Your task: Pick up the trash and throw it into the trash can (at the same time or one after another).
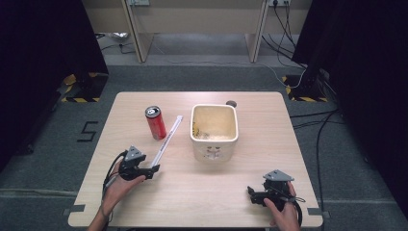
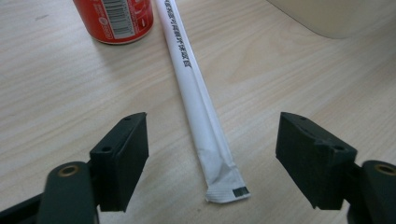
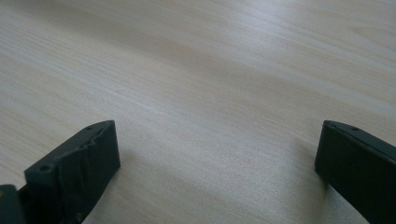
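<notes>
From the high view you get the whole layout: the wooden table point(image 1: 202, 192), a red can point(image 1: 155, 122) standing upright left of centre, a cream square tub point(image 1: 214, 131) in the middle with some pale contents in its bottom, and a long white wrapped straw point(image 1: 167, 139) lying slanted between them, its far end near the can and its near end running down to your left gripper point(image 1: 150, 171). Your left gripper view adds what the high view is too small to give: the straw point(image 2: 198, 100) is in a paper sleeve with small print along it and a crimped near end, the can point(image 2: 114, 19) shows a barcode on its side, and a corner of the tub point(image 2: 336, 16) sits at the top right. Your left gripper point(image 2: 212, 158) has its jaws wide apart, one on each side of the straw's near end, neither touching it; the straw lies flat on the table, roughly midway in the gap. Your right gripper point(image 1: 252, 193) sits near the table's front right, well apart from the tub. In your right gripper view, that gripper point(image 3: 217, 163) has its jaws spread wide with bare tabletop point(image 3: 210, 84) between them, holding nothing.
</notes>
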{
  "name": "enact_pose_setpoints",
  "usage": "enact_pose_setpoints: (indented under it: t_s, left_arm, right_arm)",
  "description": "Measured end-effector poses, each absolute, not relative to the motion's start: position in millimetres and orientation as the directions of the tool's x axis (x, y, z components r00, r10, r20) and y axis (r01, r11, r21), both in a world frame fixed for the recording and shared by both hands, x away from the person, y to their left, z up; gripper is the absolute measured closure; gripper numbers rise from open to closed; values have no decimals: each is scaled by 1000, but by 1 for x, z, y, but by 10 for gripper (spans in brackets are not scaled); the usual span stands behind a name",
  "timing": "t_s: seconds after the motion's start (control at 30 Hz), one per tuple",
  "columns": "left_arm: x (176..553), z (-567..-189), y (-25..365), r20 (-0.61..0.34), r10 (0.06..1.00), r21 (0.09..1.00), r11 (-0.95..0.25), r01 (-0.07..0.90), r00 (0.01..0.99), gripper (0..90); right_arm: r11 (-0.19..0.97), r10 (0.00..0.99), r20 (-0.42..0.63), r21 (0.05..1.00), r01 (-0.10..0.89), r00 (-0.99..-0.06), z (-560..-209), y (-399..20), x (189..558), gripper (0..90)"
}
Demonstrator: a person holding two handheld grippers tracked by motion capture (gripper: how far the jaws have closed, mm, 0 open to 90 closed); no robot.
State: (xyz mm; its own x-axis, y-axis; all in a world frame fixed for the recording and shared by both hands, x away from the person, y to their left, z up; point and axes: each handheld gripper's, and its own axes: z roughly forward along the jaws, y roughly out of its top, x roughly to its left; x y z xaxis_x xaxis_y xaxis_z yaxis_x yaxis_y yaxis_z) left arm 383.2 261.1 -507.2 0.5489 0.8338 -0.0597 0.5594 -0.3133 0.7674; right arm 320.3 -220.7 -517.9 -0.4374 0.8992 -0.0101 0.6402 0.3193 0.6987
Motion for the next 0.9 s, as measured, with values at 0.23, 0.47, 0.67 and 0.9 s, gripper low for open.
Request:
enact_pose_setpoints:
  t_s: [0.23, 0.47, 0.67, 0.9]
  left_arm:
    - [395, -506, 255, -57, 833, 758, -323, 567, 551, 345]
    - [399, -514, 250, -57, 828, 730, -347, 589, 558, 395]
    - [401, -515, 250, -44, 827, 727, -359, 586, 561, 452]
    - [399, -514, 248, -18, 797, 732, -401, 551, 603, 696]
  right_arm:
    - [319, 899, -9, 699, 640, -438, -518, -221, 320, 2]
    - [319, 898, -8, 699, 640, -439, -518, -221, 320, 2]
    - [323, 896, -10, 698, 639, -443, -518, -221, 320, 3]
    - [324, 896, -11, 699, 638, -444, -518, -221, 320, 2]
